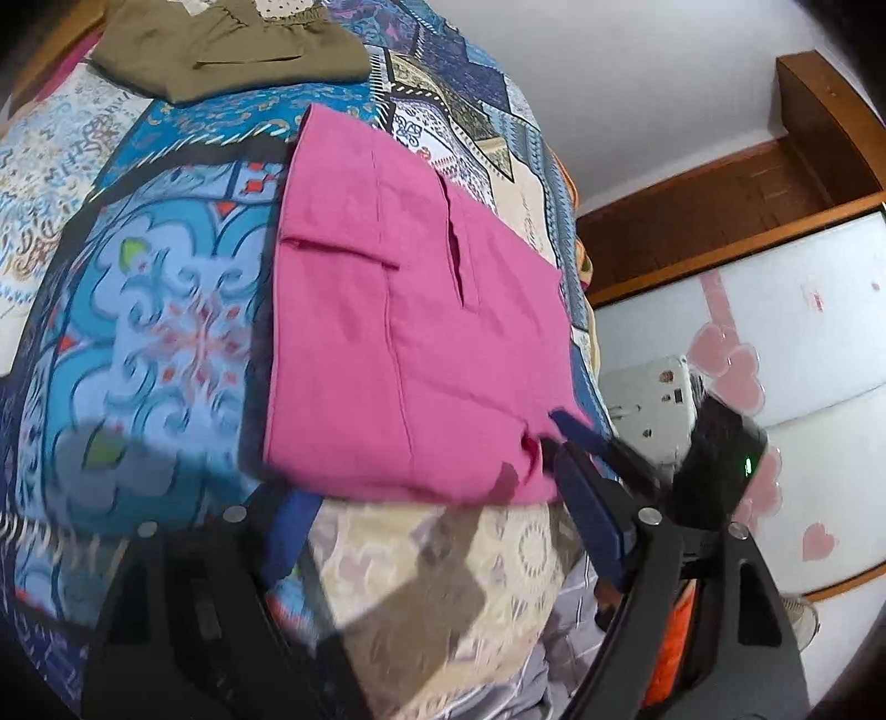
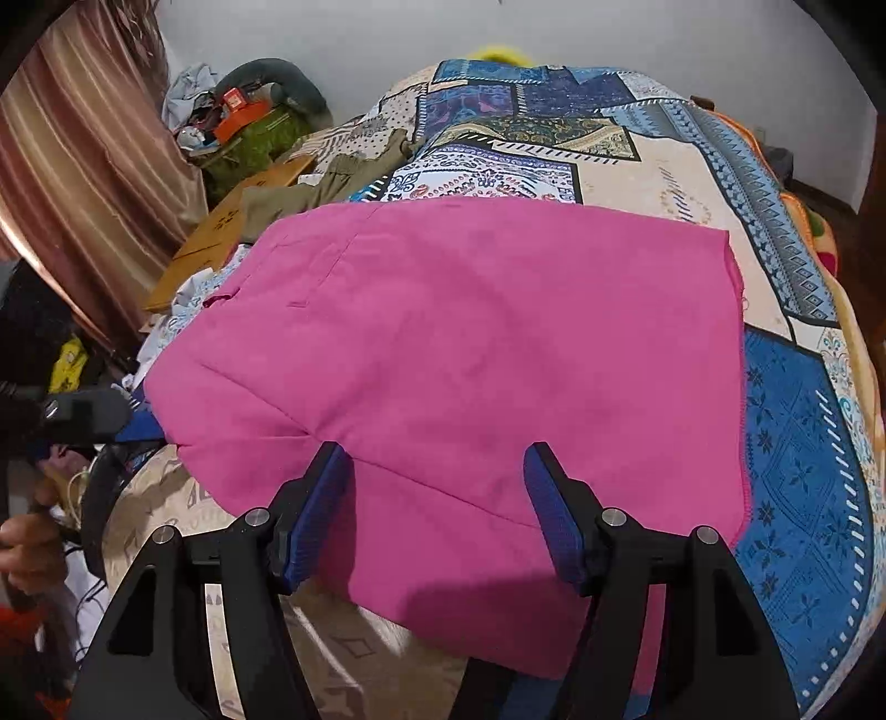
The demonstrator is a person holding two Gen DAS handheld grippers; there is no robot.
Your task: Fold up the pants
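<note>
Pink pants (image 2: pixel 459 354): we've got them folded into a flat, roughly square stack on the patchwork bedspread (image 2: pixel 797 421), pocket slits facing up in our left wrist view. The near edge sits on a beige lace-pattern patch of the cover.

Left gripper (image 1: pixel 421 520): we're holding it low and tilted just off the near edge of the stack. Its blue pads are spread wide, one on each side of the bottom edge. The left pad (image 1: pixel 288 531) sits under the lower left corner of the pink cloth; can't tell if it's actually touching. Nothing between the fingers.

Right gripper (image 2: pixel 437 515): ours is angled down over the near part of the stack, fingers pointing across the fabric. Jaws wide apart with pink cloth showing in the gap below them, nothing pinched. In the left wrist view its blue fingertips poke in at the lower right corner of the stack.

Olive pants (image 1: pixel 232 44): another folded pair lying further up the bed, well apart from the pink one.

Beside the bed: striped curtain (image 2: pixel 83 166) and a cluttered pile in the corner.
</note>
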